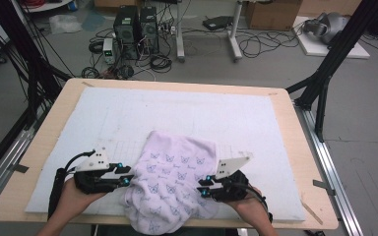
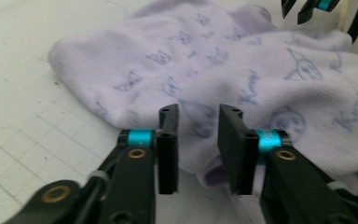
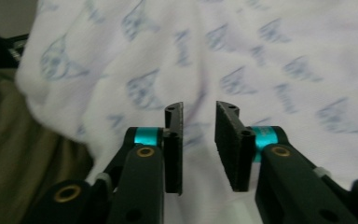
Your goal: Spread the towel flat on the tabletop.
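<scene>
This looks like a lab or test room. Two computer towers [image 1: 136,25] stand on a bare grey floor [image 1: 369,128] amid tangled cables [image 1: 256,44]. Cardboard boxes [image 1: 271,14] sit by the far wall, black metal frame legs [image 1: 325,73] flank the tabletop [image 1: 44,142], and a white gridded mat [image 1: 187,110] covers it.

Overhead view; two close tool views

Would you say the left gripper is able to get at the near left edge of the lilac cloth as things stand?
Probably yes. The left gripper sits right at the cloth, jaws apart with a fold between them, and nothing lies in between on the white mat.
</scene>
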